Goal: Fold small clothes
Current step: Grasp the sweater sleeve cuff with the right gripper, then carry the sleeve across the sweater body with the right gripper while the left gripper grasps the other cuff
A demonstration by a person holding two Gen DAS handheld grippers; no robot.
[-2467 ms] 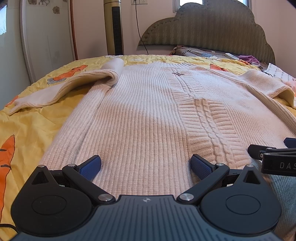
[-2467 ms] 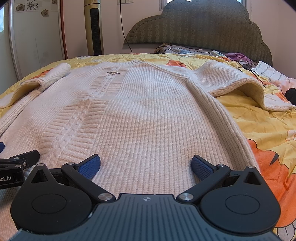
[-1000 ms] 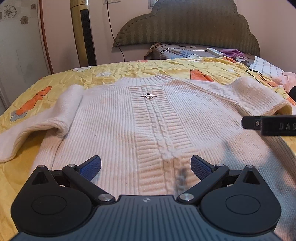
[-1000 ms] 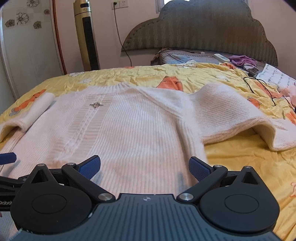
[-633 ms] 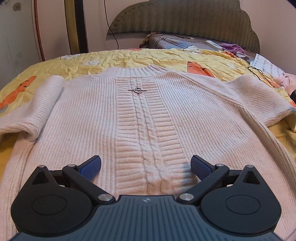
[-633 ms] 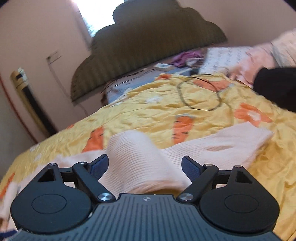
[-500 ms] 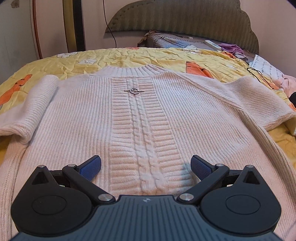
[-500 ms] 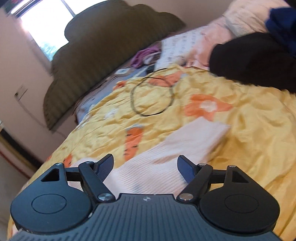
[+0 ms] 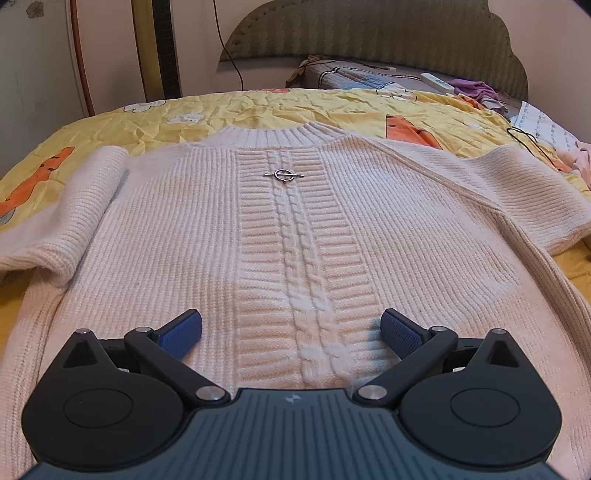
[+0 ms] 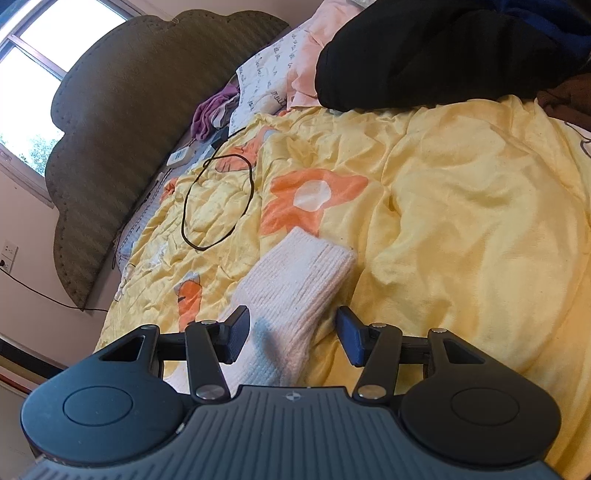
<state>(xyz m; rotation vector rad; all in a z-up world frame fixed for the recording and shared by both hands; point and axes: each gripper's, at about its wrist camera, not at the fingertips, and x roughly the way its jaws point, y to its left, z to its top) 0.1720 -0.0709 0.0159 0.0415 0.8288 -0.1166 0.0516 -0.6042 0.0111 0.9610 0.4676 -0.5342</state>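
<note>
A cream cable-knit sweater [image 9: 295,229] lies flat, front up, on a yellow bedspread [image 9: 258,107], collar toward the headboard, with a small metal pin [image 9: 283,175] on its chest. My left gripper [image 9: 291,328] is open and empty, low over the sweater's lower middle. In the right wrist view the sweater's right sleeve [image 10: 295,280] lies on the bedspread [image 10: 461,221], cuff pointing away. My right gripper [image 10: 293,334] is open with its jaws either side of the sleeve, short of the cuff, not closed on it.
A padded headboard [image 9: 369,33] stands at the far end. A black cable loop [image 10: 218,199] lies on the bedspread beyond the sleeve. A black garment [image 10: 424,55], a pink pillow [image 10: 314,37] and purple cloth [image 10: 210,110] lie at the right side. A tower fan [image 9: 155,48] stands at the back left.
My right gripper swung away from the sweater's body to the right sleeve and narrowed somewhat around it. My left gripper moved from the hem's left toward the sweater's centre line.
</note>
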